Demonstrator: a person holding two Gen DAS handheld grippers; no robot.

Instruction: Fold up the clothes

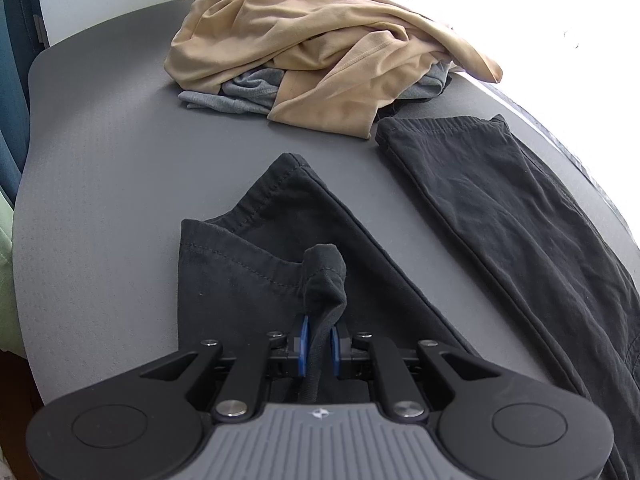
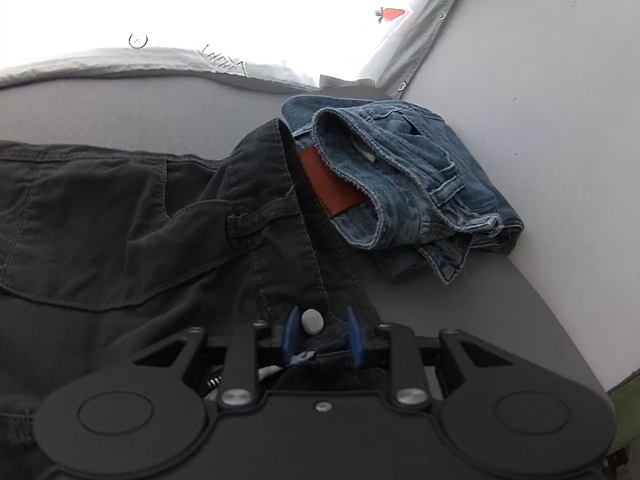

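Black trousers (image 1: 500,208) lie on the grey table (image 1: 100,200). In the left wrist view, one leg stretches off to the right and the other leg's hem end (image 1: 256,248) lies folded near me. My left gripper (image 1: 319,338) is shut on a bunched bit of that leg's fabric (image 1: 326,280). In the right wrist view, the trousers' waistband (image 2: 276,208) with a silver button (image 2: 312,321) runs toward my right gripper (image 2: 323,330). Its blue pads (image 2: 290,330) stand apart around the button end of the waistband, not pressed on it.
A heap of tan and grey garments (image 1: 320,52) lies at the far side of the table in the left wrist view. Folded blue jeans (image 2: 404,184) with a brown leather patch lie beside the waistband, against a white wall (image 2: 540,100). A bright white sheet (image 2: 200,20) lies beyond.
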